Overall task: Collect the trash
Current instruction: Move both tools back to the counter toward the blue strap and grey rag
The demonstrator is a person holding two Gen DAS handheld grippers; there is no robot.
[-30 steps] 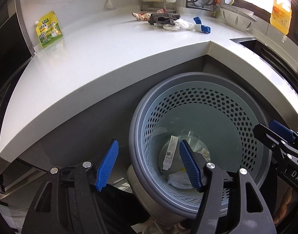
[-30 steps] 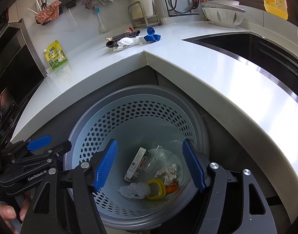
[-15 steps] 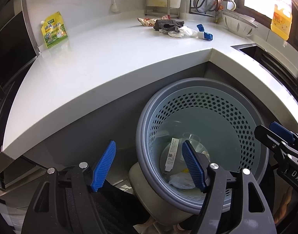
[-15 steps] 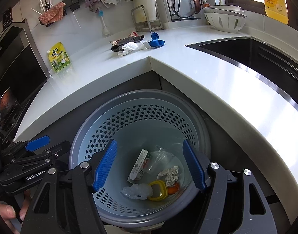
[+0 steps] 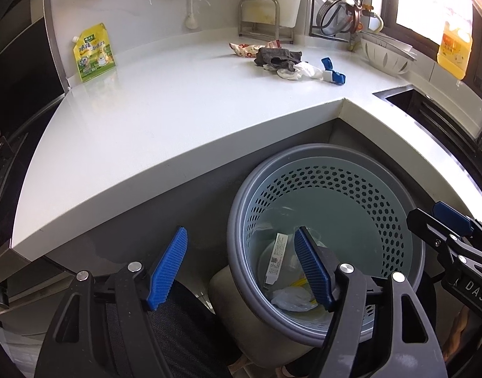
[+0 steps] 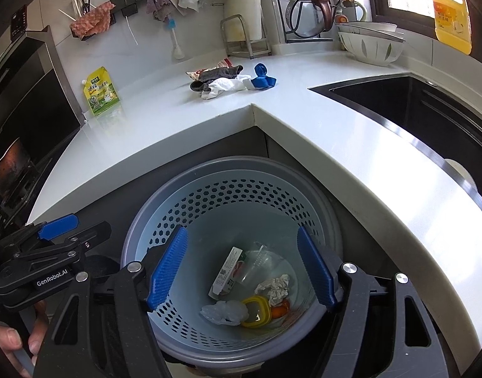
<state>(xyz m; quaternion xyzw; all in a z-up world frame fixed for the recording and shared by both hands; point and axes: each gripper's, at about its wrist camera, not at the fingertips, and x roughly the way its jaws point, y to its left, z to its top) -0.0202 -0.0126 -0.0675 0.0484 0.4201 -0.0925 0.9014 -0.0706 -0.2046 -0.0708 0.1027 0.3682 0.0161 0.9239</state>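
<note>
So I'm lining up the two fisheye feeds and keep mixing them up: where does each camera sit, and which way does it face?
Left wrist: sits on the left gripper, looking down and forward at the counter and trash basket; its open blue fingers show, plus the right gripper's tip at the right edge.
Right wrist: sits on the right gripper, straight above the basket; its open fingers, the left gripper and the left hand show.
Shared: basket, the pile of rags and wrappers, yellow pouch.
</note>
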